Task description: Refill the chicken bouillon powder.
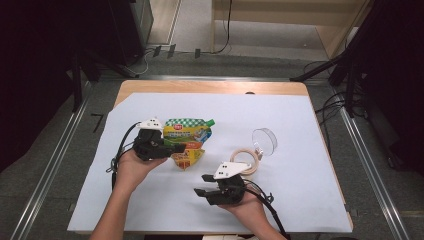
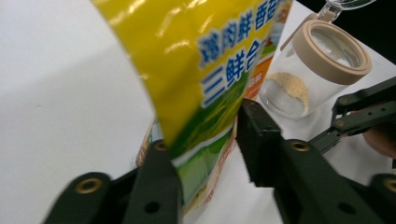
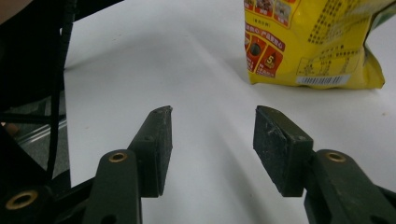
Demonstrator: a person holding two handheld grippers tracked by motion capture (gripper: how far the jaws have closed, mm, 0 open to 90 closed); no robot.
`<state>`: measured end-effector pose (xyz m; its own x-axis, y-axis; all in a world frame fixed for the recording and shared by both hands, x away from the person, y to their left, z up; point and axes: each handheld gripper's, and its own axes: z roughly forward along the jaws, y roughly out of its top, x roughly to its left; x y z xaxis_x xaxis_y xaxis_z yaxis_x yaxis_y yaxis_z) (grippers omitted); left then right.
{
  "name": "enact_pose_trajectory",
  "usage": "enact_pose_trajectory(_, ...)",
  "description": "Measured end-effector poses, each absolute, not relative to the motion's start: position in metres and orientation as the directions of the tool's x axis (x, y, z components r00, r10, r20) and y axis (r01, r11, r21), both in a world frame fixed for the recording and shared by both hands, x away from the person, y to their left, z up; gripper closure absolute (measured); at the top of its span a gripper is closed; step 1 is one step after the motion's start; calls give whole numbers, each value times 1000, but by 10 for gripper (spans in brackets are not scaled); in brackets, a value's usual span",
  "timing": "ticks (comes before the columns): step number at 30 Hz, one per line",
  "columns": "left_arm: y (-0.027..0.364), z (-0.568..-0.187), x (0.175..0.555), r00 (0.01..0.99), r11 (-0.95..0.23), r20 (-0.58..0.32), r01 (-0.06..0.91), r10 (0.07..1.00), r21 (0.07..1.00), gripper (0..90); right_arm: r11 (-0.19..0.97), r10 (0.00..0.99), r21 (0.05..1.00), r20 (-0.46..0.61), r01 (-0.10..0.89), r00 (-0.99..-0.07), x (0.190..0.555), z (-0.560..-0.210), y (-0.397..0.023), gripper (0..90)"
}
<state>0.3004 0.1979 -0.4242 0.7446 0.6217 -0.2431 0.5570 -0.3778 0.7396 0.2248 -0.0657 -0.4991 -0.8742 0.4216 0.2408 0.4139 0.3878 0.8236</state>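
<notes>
**Asker:** High view first, please. Where is the pouch, and which hand has it?

**Describer:** Left of the table's middle, on the white sheet (image 1: 300, 200), lies a yellow and green seasoning pouch (image 1: 189, 141). Its green spout cap points toward the far right, and its long axis runs from that cap back toward the person. The left gripper (image 1: 176, 148) meets it from the left, at its near edge.

**Asker:** Is it clamped?

**Describer:** In the left gripper view the pouch (image 2: 205, 74) rises between the two black jaws. The left jaw lies against the film. Whether the right pad presses it I cannot tell for certain, so I judge the grip as being taken but not yet firm.

**Asker:** And the other hand?

**Describer:** The right gripper (image 1: 202, 185) hovers low over bare sheet, nearer the person, jaws apart and holding nothing. In the right gripper view the pouch (image 3: 313, 42) lies ahead and to the right of them, well apart.

**Asker:** Anything else nearby?

**Describer:** A glass jar (image 2: 310, 70) with a beige rim and its lid flipped open stands just beyond the right gripper, right of the pouch. A little pale powder sits in its bottom.
</notes>
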Motion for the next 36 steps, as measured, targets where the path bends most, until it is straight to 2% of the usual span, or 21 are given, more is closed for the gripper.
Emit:
enact_pose_trajectory(3, 196, -423, 298, 754, -387, -227, 541, 616, 747, 877, 399, 433, 814, 237, 421, -869, 223, -506, -67, 488)
enact_pose_trajectory(4, 195, -422, 299, 754, -392, -225, 542, 617, 743, 891, 395, 436, 814, 241, 426, -867, 223, -507, -68, 489)
enact_pose_trajectory(10, 196, -414, 298, 750, -395, -243, 560, 615, 728, 899, 395, 452, 813, 234, 429, -861, 224, -511, -71, 490)
enact_pose_trajectory(25, 193, -361, 274, 830, -434, -275, 501, 484, 748, 900, 369, 477, 816, 244, 444, -844, 225, -516, -67, 516)
enact_pose_trajectory(31, 178, -348, 265, 861, -464, -280, 473, 425, 749, 900, 360, 496, 826, 224, 433, -839, 226, -518, -64, 571)
enact_pose_trajectory(36, 165, -337, 256, 875, -475, -297, 461, 381, 749, 899, 324, 547, 847, 195, 420, -814, 225, -515, -65, 673)
